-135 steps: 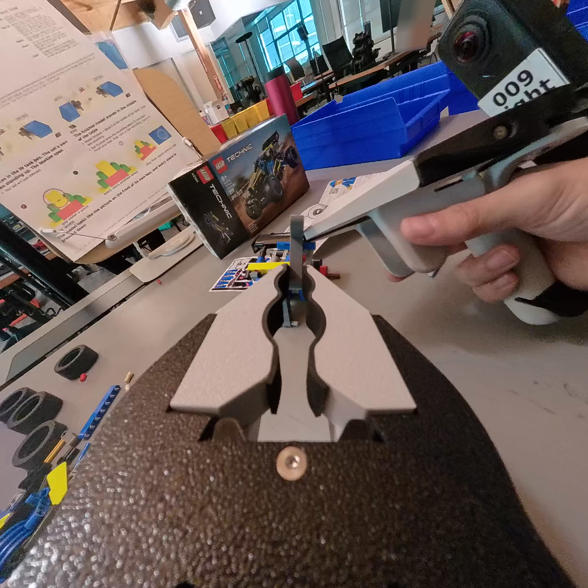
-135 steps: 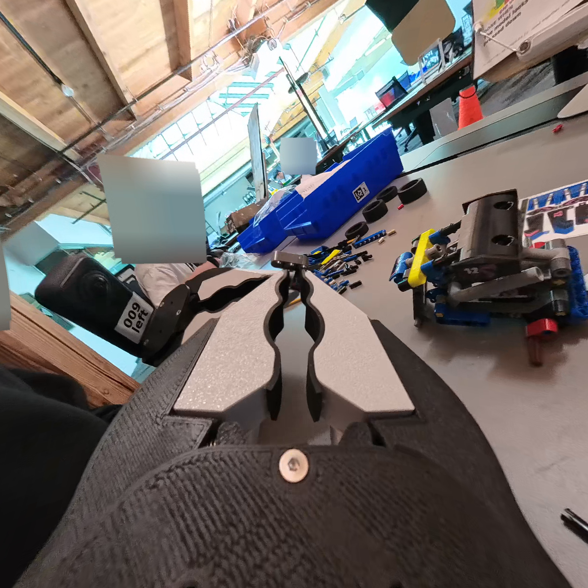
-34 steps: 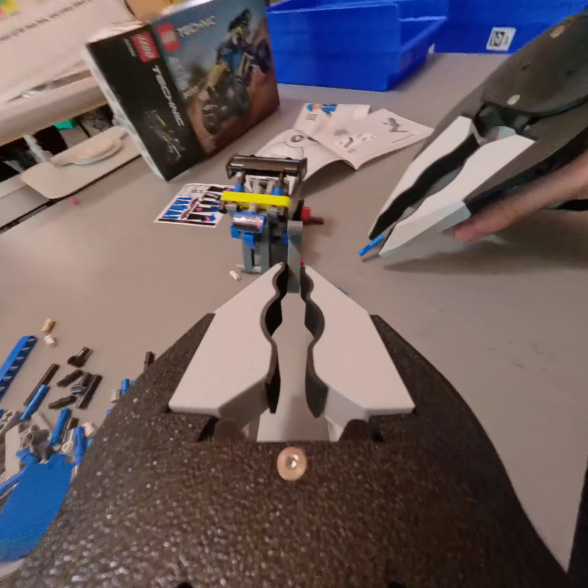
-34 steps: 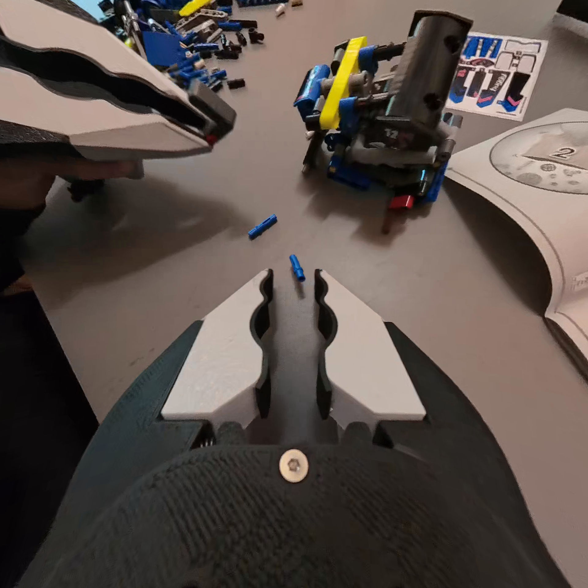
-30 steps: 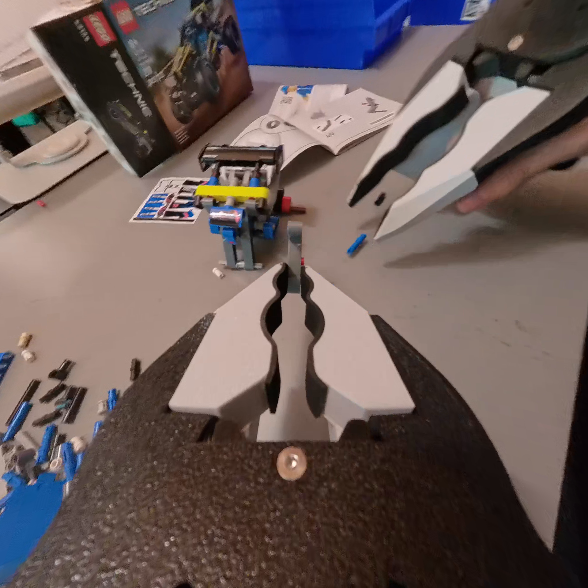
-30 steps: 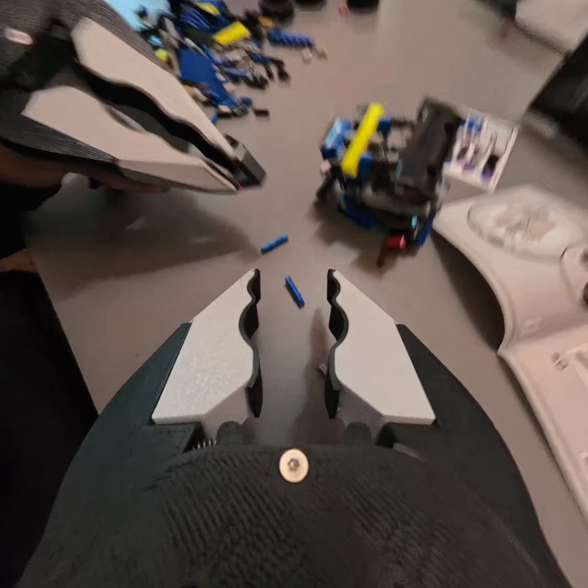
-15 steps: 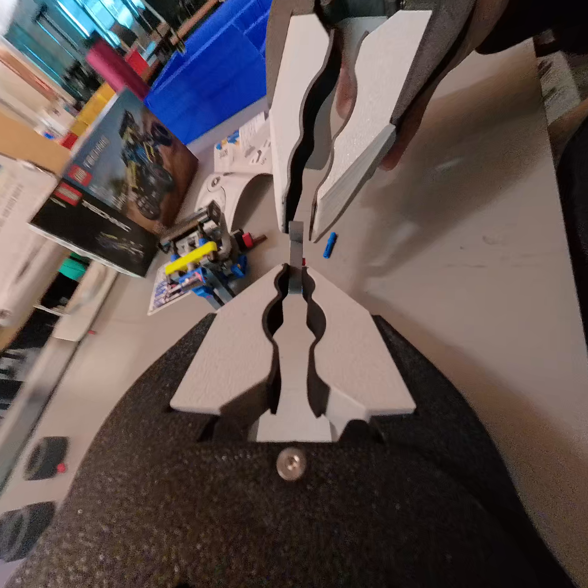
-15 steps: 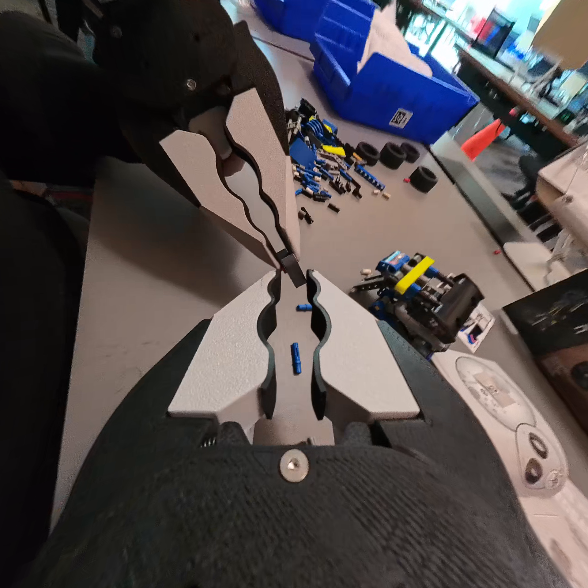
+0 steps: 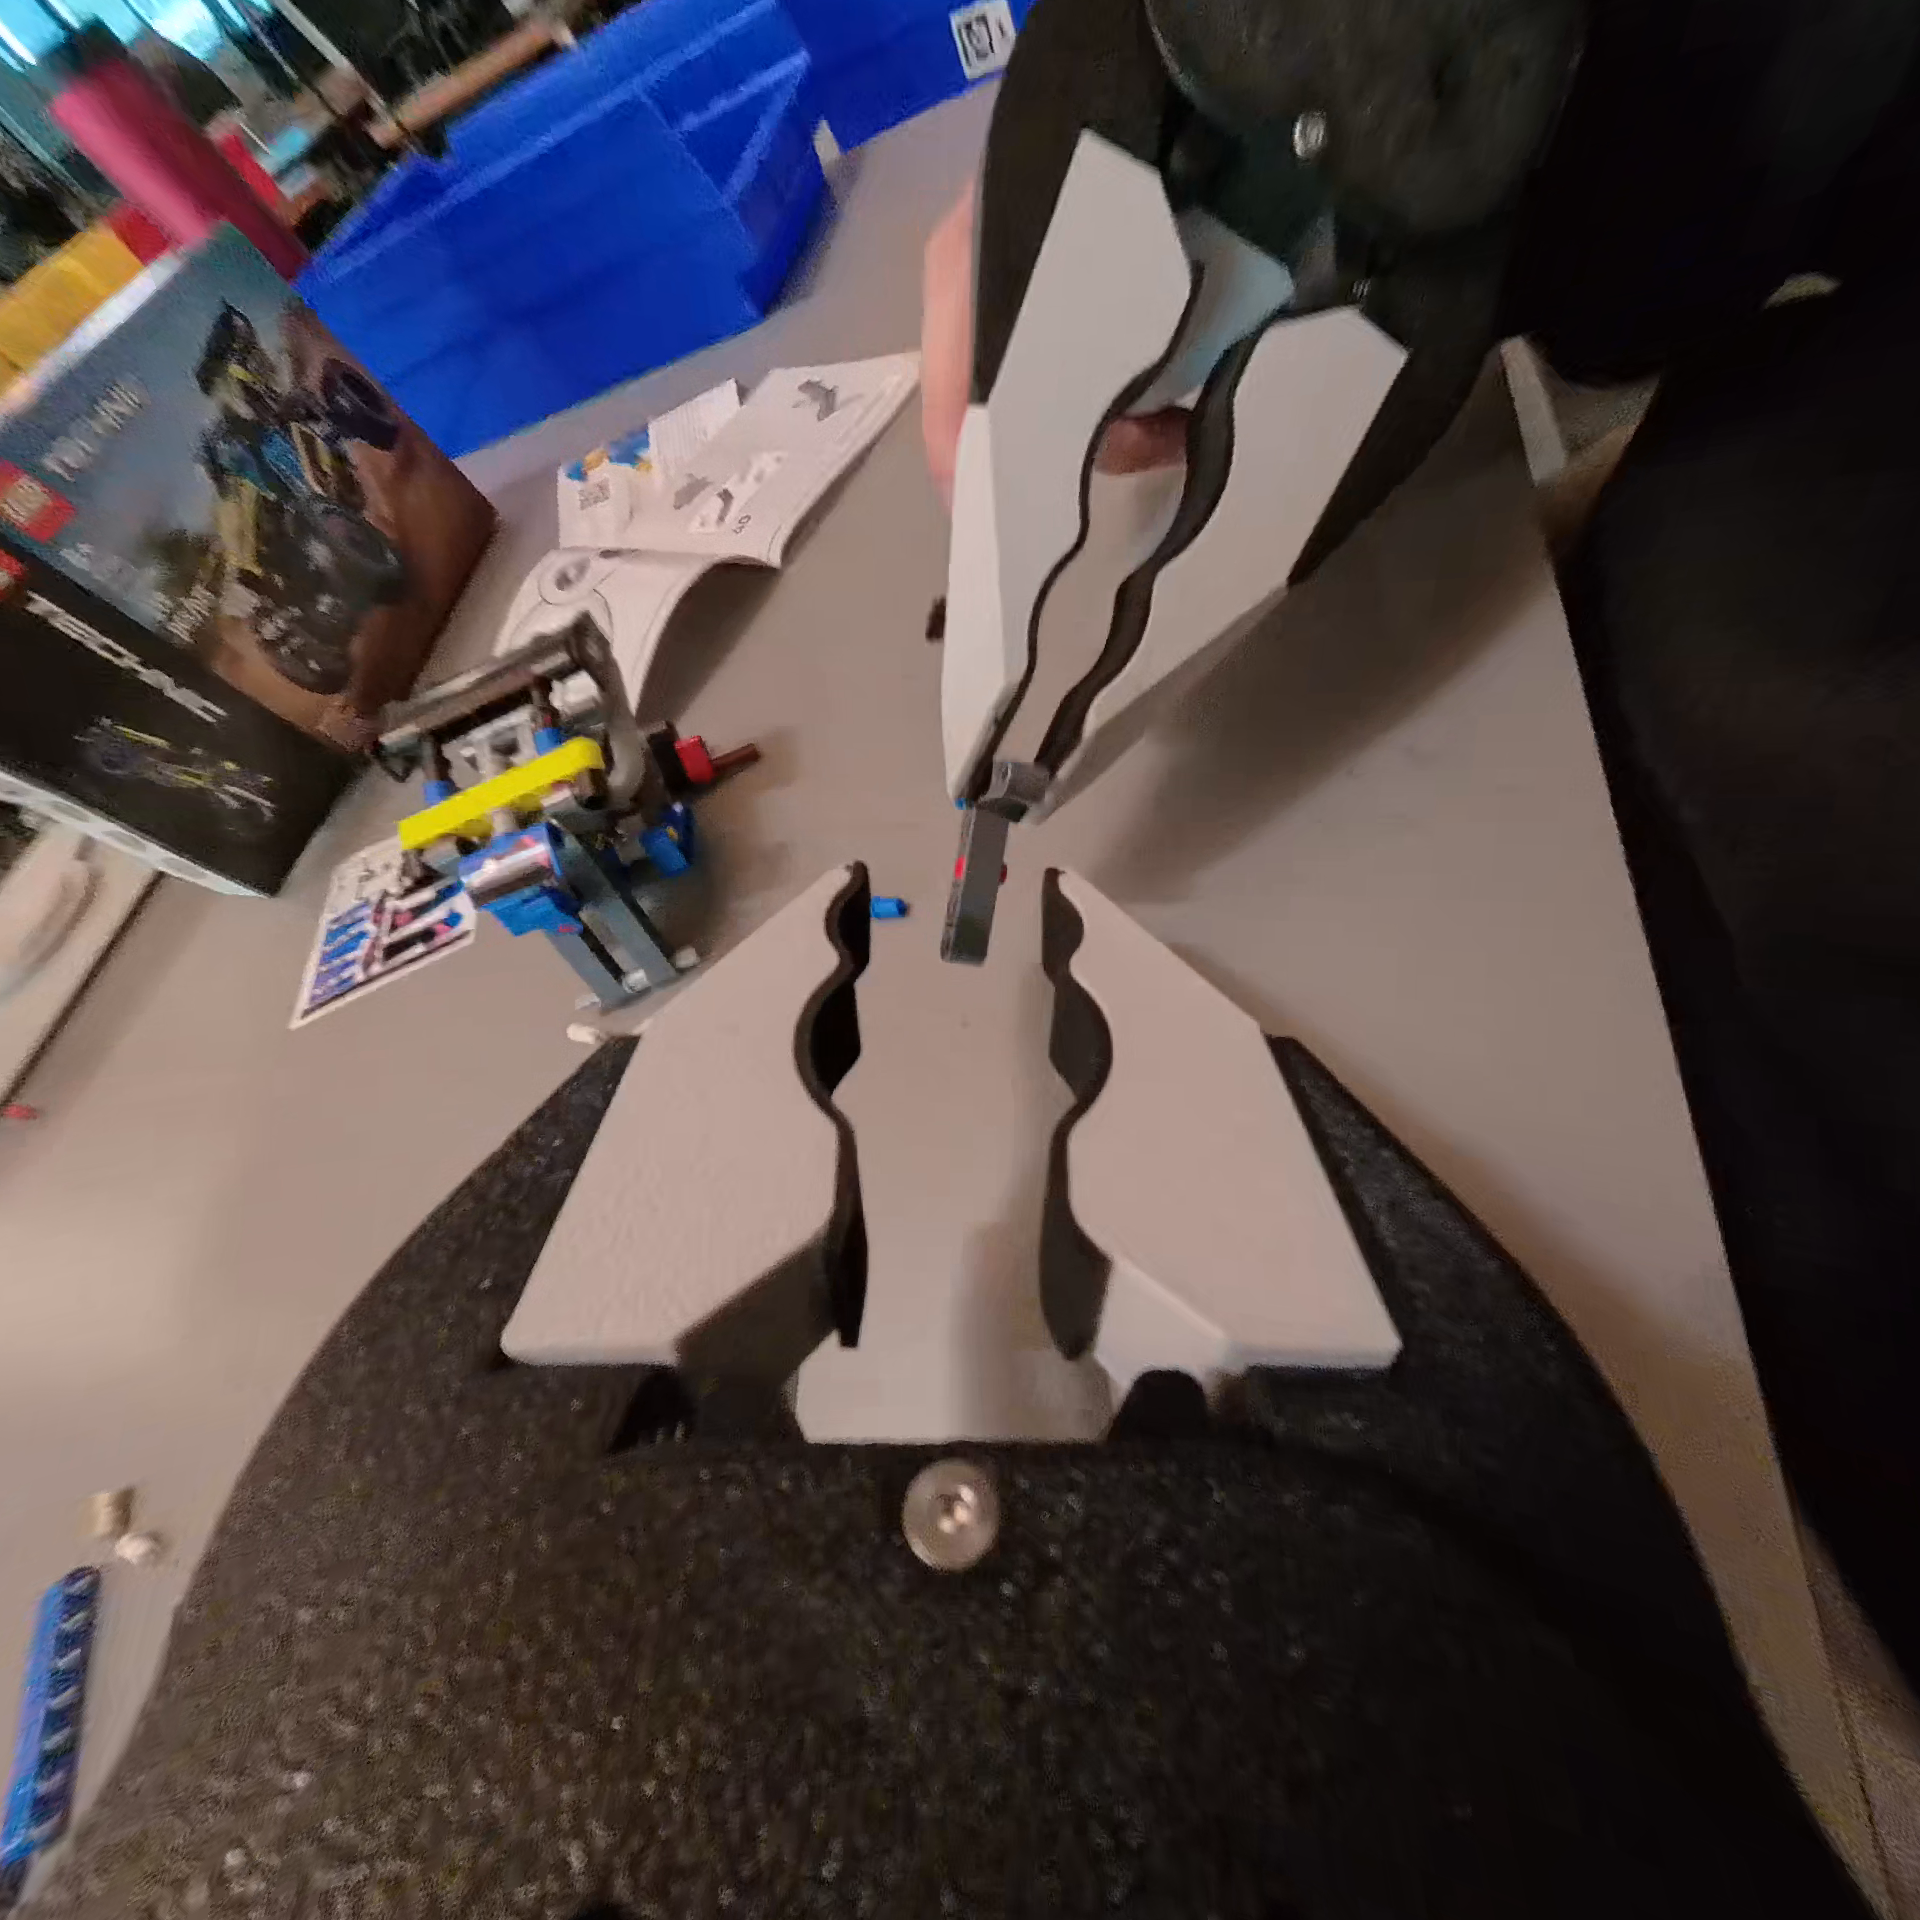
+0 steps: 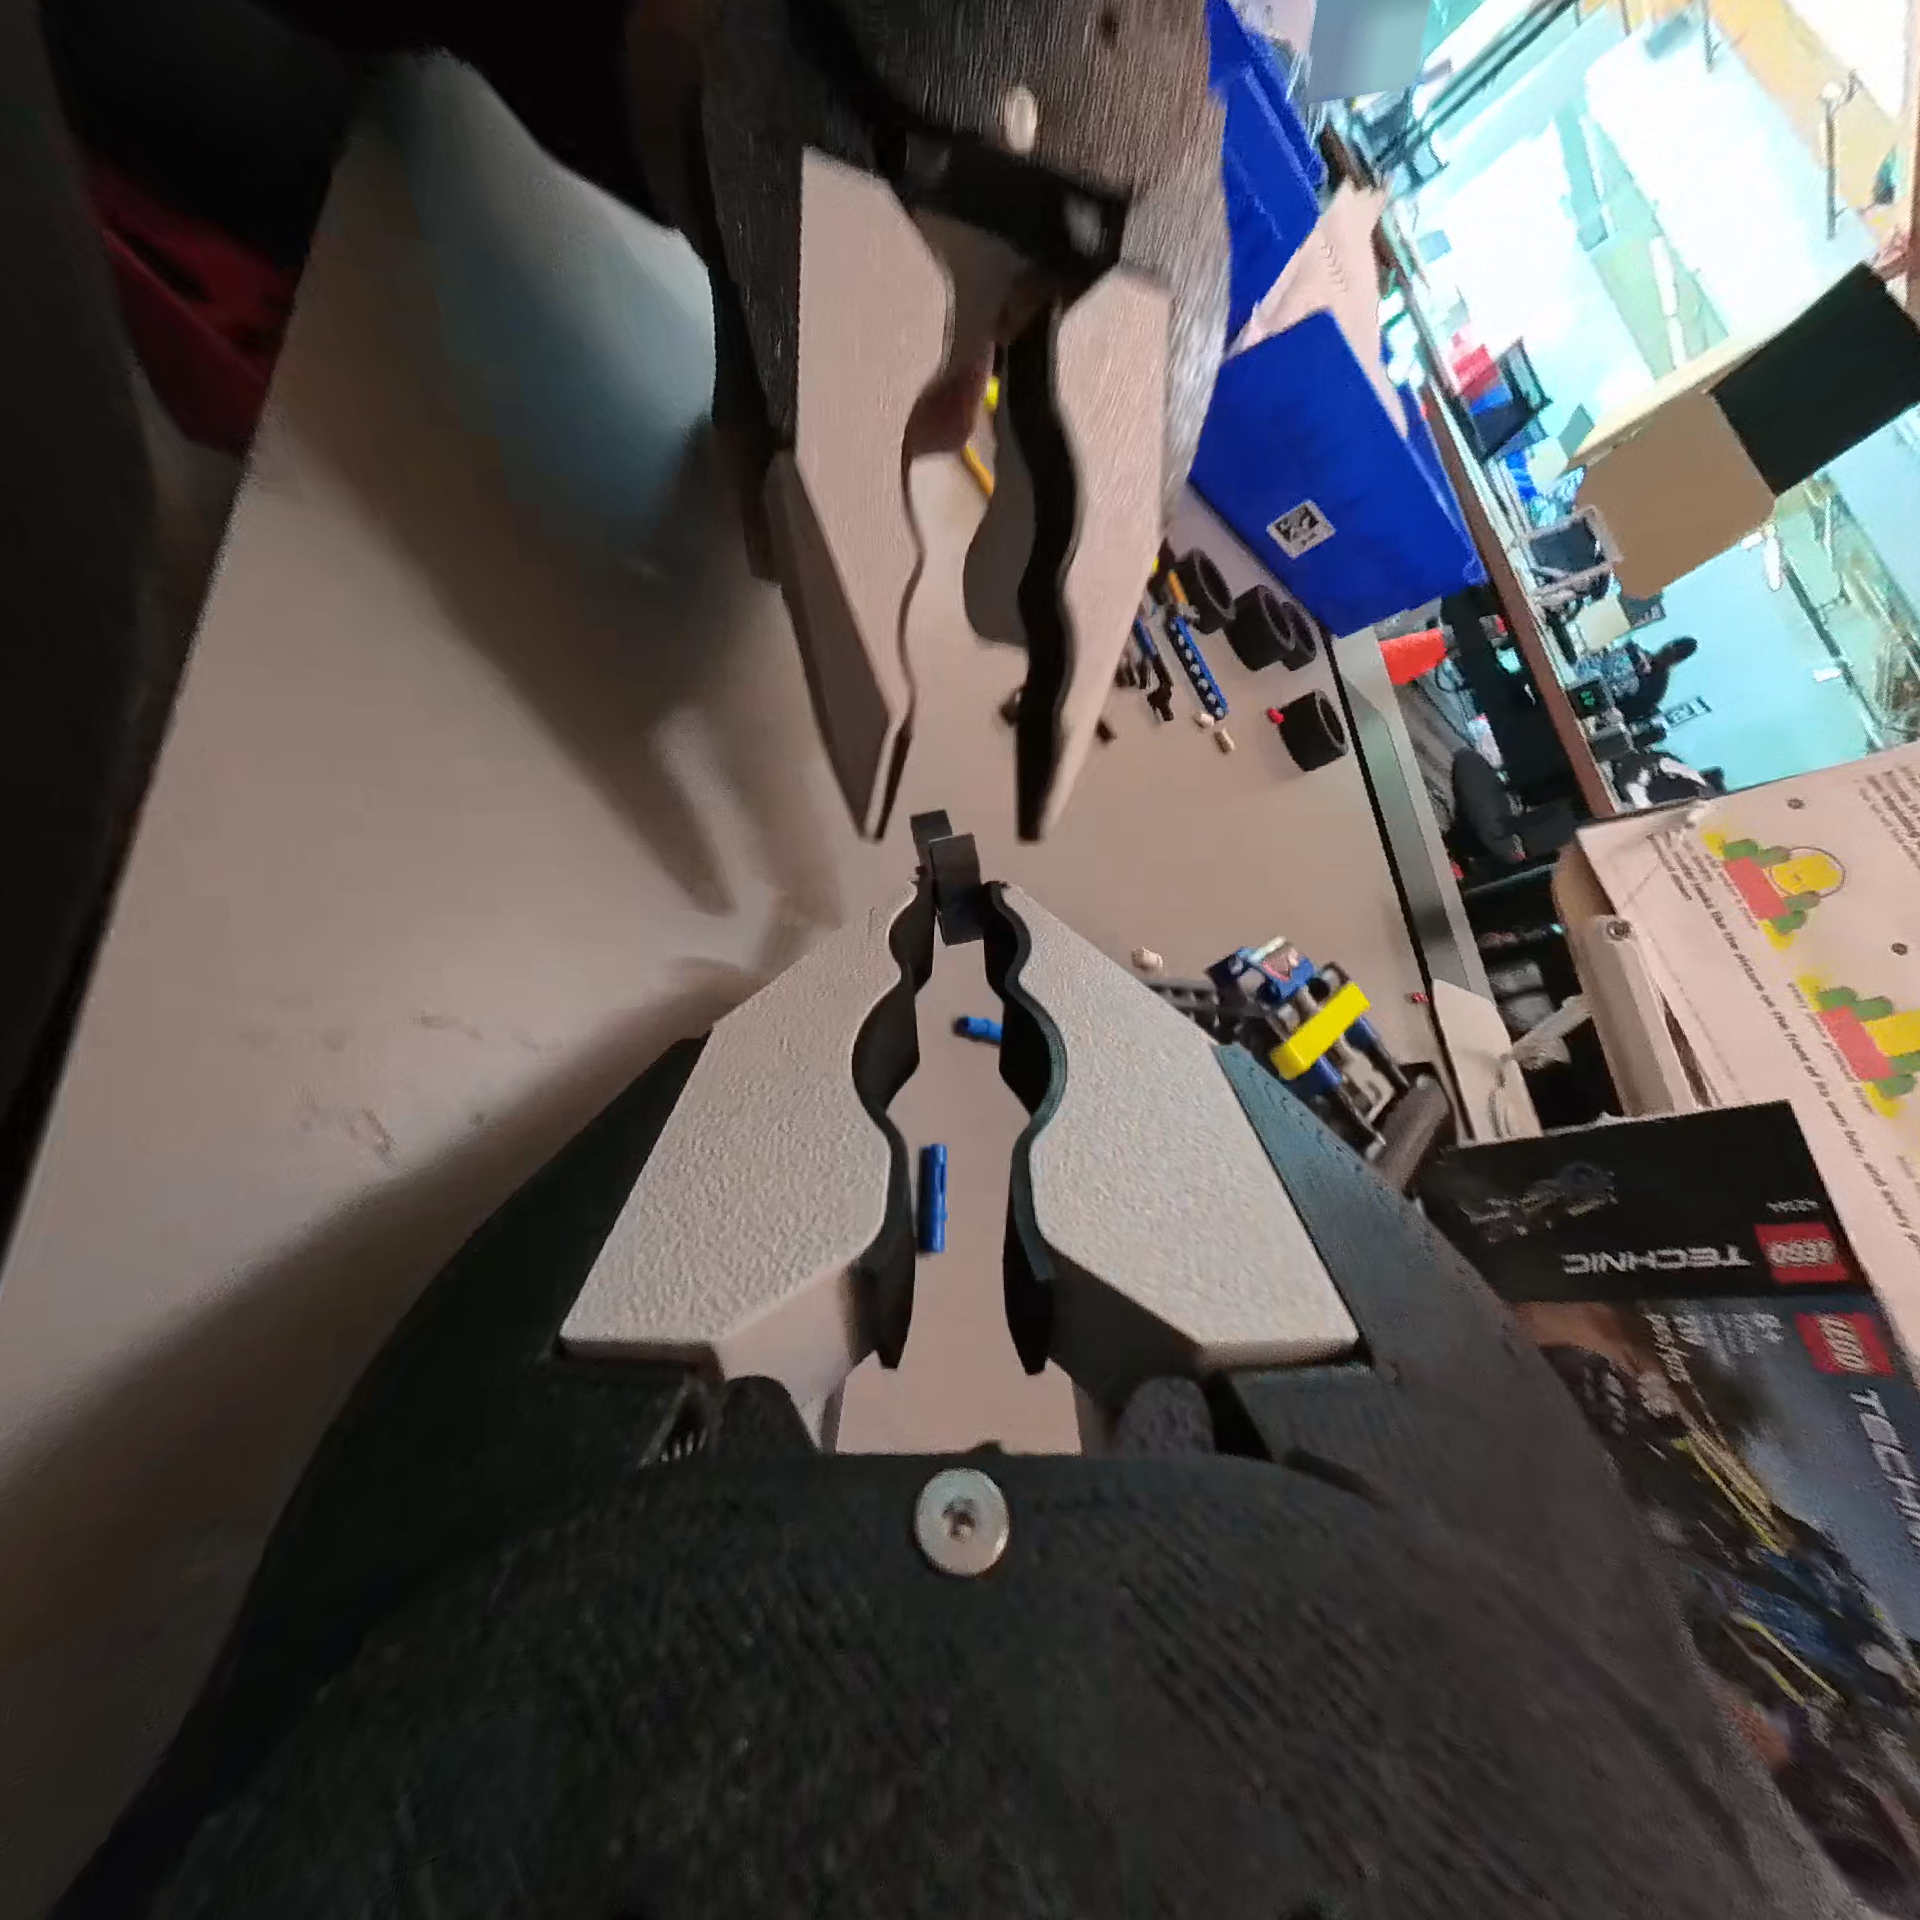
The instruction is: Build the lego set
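Pinching one end of a small dark grey lego beam (image 9: 977,868), the right claw (image 9: 1000,795) holds it between the spread, empty fingers of the left claw (image 9: 951,914). Beyond, a blue-and-yellow partly built lego chassis (image 9: 540,831) stands on the grey tabletop (image 9: 1351,987); loose black tyres (image 10: 1262,629) suggest, perhaps, much building remains.
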Action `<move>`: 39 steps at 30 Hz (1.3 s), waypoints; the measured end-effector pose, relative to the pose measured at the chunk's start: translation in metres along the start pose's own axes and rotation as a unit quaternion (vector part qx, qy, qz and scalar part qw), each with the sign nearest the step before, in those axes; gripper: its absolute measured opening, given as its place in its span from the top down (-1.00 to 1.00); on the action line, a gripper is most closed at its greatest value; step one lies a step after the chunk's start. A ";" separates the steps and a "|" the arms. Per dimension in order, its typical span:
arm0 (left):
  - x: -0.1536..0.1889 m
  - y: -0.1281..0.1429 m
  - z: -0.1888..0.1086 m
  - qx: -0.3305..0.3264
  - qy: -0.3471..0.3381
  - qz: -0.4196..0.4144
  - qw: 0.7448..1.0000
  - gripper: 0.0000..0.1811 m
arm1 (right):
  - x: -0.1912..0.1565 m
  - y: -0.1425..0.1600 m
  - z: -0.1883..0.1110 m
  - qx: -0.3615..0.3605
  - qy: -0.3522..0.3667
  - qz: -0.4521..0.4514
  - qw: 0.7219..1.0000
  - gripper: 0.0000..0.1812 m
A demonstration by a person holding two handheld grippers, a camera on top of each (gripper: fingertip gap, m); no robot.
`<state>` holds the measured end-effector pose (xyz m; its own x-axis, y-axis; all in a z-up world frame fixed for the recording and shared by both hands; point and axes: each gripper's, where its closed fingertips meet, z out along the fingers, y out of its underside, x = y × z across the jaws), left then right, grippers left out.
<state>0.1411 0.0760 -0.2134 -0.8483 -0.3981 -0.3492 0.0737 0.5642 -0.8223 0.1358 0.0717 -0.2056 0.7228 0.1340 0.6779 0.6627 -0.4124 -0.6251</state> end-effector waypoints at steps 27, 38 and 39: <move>-0.027 -0.031 -0.006 -0.091 -0.241 0.547 0.796 0.97 | 0.019 -0.012 -0.012 0.032 -0.085 0.322 0.942 0.88; -0.023 0.013 -0.008 -0.115 -0.109 0.143 0.977 0.70 | 0.007 0.012 0.008 -0.053 0.016 0.215 0.975 0.93; -0.024 0.009 -0.011 -0.092 -0.096 0.037 0.990 0.63 | 0.006 0.012 0.010 -0.055 0.027 0.203 0.977 0.93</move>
<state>0.1561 0.0986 -0.2078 -0.7275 -0.4710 -0.4988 0.0202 0.7121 -0.7018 0.1504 0.0766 -0.2127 0.9087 -0.1070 0.4035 0.2959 -0.5166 -0.8035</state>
